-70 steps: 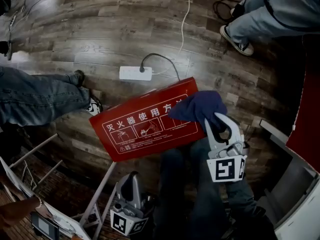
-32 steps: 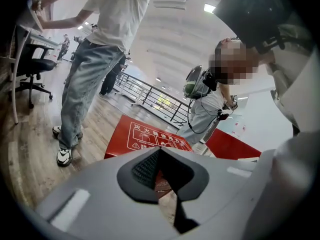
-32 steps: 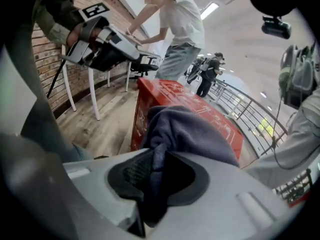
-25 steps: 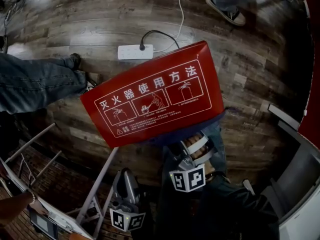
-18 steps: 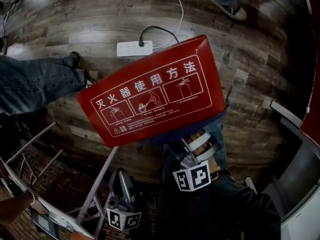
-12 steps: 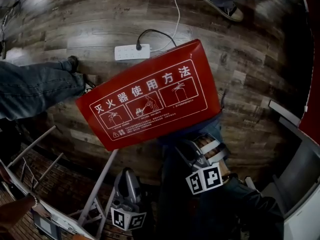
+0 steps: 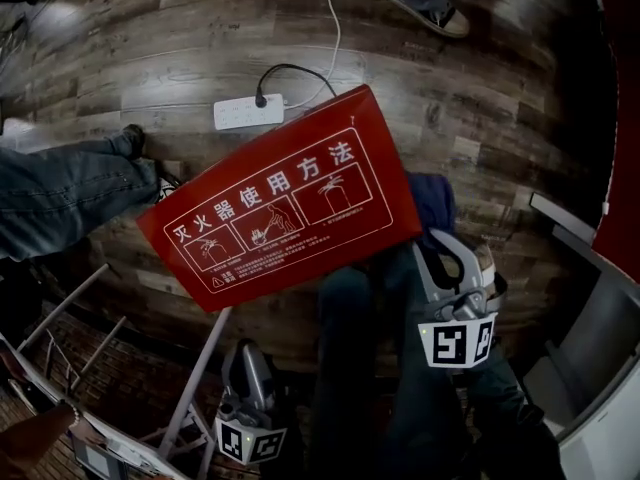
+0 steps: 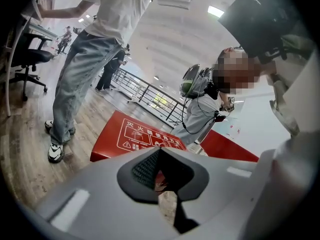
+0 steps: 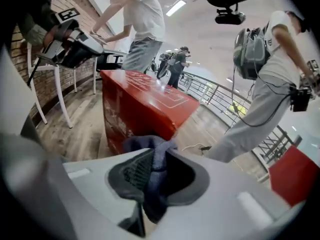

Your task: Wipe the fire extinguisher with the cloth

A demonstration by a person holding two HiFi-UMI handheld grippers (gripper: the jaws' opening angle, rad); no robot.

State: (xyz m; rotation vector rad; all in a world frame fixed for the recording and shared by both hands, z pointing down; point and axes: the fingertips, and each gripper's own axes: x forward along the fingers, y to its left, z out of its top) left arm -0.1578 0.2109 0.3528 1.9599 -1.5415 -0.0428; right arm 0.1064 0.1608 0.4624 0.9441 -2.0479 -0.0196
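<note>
The fire extinguisher box [image 7: 280, 203] is a red case with white printed instructions on its lid, standing on the wooden floor. My right gripper [image 7: 447, 248] is at its right end, shut on a dark blue cloth [image 7: 432, 200] that bunches against the box's right edge. In the right gripper view the cloth [image 9: 155, 156] fills the jaws of the right gripper [image 9: 157, 151], with the red box [image 9: 145, 106] just ahead. My left gripper [image 7: 250, 363] hangs low, near the box's front side, its jaws together and empty. In its own view the left gripper [image 8: 159, 151] points at the box [image 8: 140, 136].
A white power strip [image 7: 248, 114] with its cable lies behind the box. A person's jeans leg [image 7: 60, 193] is at the left, and a shoe [image 7: 425, 8] at the top. White metal legs [image 7: 195, 383] stand at bottom left, a grey cabinet [image 7: 590, 298] at the right.
My right gripper has swung with the cloth from below the box's near side out to its right end, so the cloth shows again. The left gripper has barely moved.
</note>
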